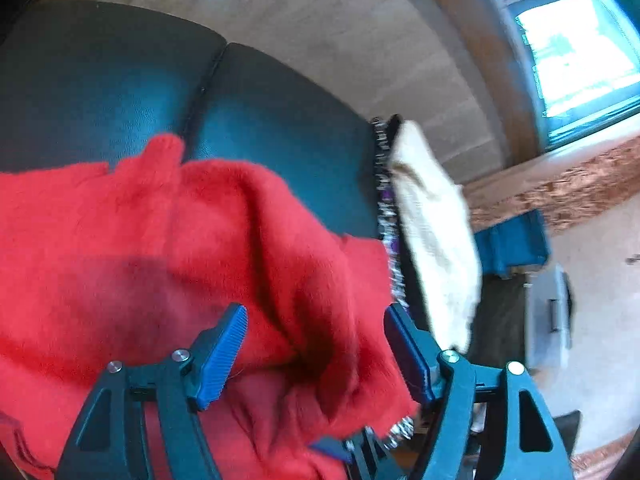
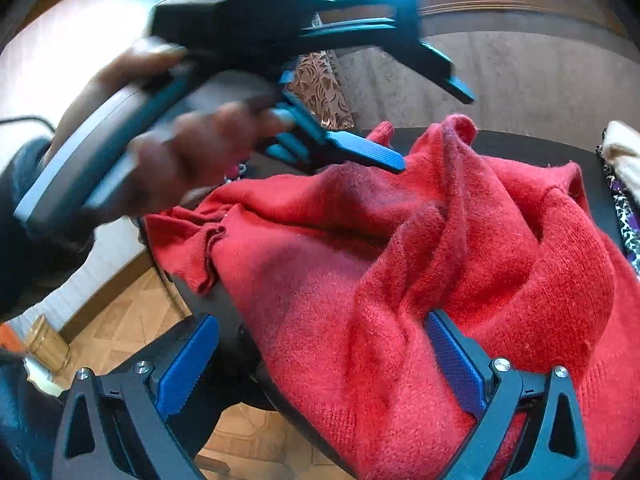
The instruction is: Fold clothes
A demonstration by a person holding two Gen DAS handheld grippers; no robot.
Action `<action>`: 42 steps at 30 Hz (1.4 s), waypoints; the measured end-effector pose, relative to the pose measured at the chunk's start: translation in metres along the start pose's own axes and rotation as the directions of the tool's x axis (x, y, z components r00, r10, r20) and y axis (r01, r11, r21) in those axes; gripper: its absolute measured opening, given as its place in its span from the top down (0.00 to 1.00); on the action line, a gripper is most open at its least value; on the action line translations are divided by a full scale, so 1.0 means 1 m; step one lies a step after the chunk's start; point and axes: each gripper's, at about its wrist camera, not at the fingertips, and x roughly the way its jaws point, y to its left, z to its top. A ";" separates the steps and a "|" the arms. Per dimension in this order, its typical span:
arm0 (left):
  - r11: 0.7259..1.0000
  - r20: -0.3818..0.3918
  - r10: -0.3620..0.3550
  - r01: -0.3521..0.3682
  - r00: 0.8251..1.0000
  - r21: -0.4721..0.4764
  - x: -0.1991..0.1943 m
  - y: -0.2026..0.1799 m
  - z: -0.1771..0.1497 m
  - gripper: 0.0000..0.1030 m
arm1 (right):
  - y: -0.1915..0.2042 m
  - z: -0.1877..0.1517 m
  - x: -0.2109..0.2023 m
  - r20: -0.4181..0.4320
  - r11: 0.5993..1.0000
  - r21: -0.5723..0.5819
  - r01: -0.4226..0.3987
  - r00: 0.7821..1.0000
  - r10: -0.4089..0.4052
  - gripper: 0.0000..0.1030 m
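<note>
A red knitted sweater (image 2: 400, 248) lies crumpled in loose ridges on a dark padded seat (image 1: 120, 92), one ribbed edge hanging over the seat's side toward 9 o'clock in the right wrist view. The right claw (image 2: 320, 360) stands wide open, its right pad against the knit and its left pad out over the parquet floor (image 2: 132, 320), so it grips nothing. The left claw (image 1: 316, 348) is also spread wide above a bunched fold, with cloth between its pads but not pinched; from the right wrist view it hovers at 11 o'clock, a hand (image 2: 188, 156) round its handle. At 3 o'clock of the sweater, at the seat's end, lie a cream garment (image 1: 432, 240) and a patterned one (image 1: 386, 200). The step in hand looks like the early spreading-out: the sweater is not yet flat. The next move probably calls for each claw to close on an edge or corner and draw the knit flat before any fold.
</note>
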 end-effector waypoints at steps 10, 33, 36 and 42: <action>0.988 -0.039 0.057 -0.062 0.998 -0.144 0.022 0.046 -0.001 0.91 | 0.009 -0.008 -0.006 0.089 0.998 -0.035 0.056 0.995 -0.053 0.00; 0.983 0.328 -0.178 0.181 0.928 0.020 -0.193 0.179 -0.209 0.96 | 0.000 0.108 -0.040 -0.056 0.999 -0.004 -0.052 0.997 0.052 0.00; 0.980 0.326 -0.164 0.192 0.931 -0.056 -0.171 0.183 -0.212 0.96 | 0.016 0.136 0.022 -0.139 0.991 -0.128 -0.031 0.990 0.013 0.00; 0.938 0.348 -0.215 0.292 0.912 -0.185 -0.148 0.202 -0.207 0.63 | 0.052 0.164 0.137 -0.316 0.973 -0.198 -0.115 0.947 0.048 0.00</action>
